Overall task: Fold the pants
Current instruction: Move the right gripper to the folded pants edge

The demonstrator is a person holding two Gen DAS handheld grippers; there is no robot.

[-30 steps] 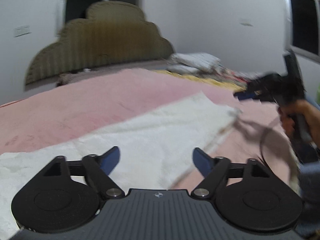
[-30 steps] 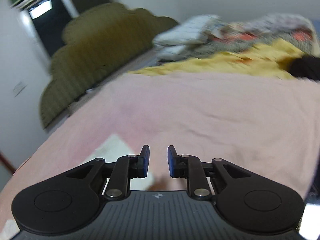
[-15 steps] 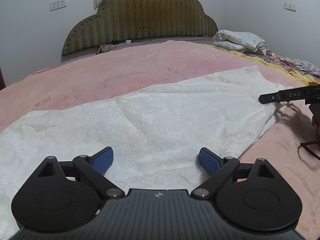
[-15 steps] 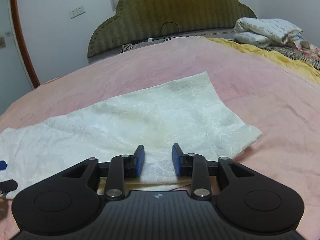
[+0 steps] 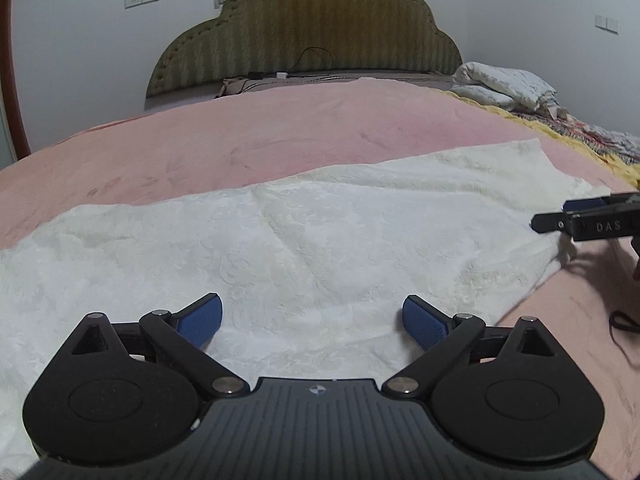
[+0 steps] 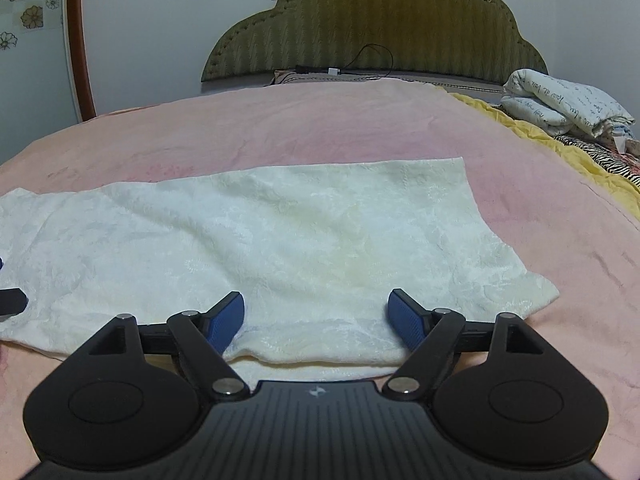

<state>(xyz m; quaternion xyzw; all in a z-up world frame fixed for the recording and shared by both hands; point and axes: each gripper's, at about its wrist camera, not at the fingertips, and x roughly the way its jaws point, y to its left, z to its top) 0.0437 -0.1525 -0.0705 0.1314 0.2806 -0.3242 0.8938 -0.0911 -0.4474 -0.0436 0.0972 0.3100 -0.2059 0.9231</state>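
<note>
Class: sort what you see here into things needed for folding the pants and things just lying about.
For the job: white pants; left gripper; right gripper.
Lying about: folded quilt; yellow blanket; cable.

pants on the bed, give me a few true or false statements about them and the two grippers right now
1. The white pants lie spread on the pink blanket. True.
2. The right gripper is shut on the pants. False: its jaws stand wide open over the near edge of the cloth.
3. The left gripper is open. True.
4. The pants hang over the headboard. False: they lie well short of it, with bare blanket between.
5. A folded white quilt sits at the far right of the bed. True.
6. The pants are black. False: they are white.
</note>
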